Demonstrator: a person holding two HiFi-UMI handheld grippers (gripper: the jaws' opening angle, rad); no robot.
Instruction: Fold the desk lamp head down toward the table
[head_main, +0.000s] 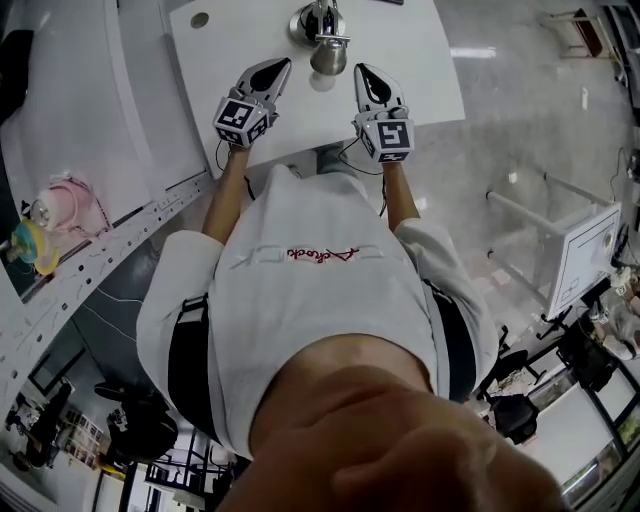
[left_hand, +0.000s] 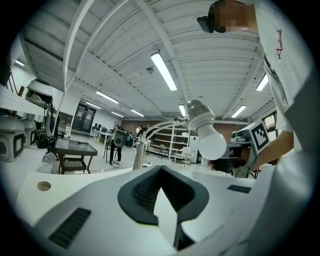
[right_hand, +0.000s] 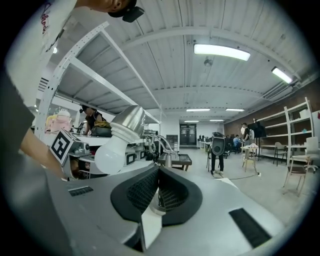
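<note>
Head view is showing the desk lamp head (head_main: 327, 55) sitting raised over the white table (head_main: 430, 70), just in front of the lamp base (head_main: 303, 22), with the bulb (head_main: 322, 82) facing back toward the person. The left gripper (head_main: 276, 68) is hanging just left of the lamp head and the right gripper (head_main: 363, 72) just right of it. Both are near it, neither is touching it, and both are pointing roughly level past its sides. Each gripper view is showing the jaws pressed together with nothing between them, and the lamp head sitting above and to the inner side of each tip. So both are empty and the lamp is standing free. My read: they are flanking the lamp head so either one can reach it, and the closed jaws are looking more like a setup for a push with a blunt tip than for a pinch. Nothing is showing the fold as started, since the lamp head is sitting up well clear of the table. I'm judging this as the approach step. The next move is likely needing one tip on top of the metal shade pressing down, not on the bulb. The other gripper is probably being held close to steady the lamp near the base, which is looking small enough to slide or tip under a sideways load.
</note>
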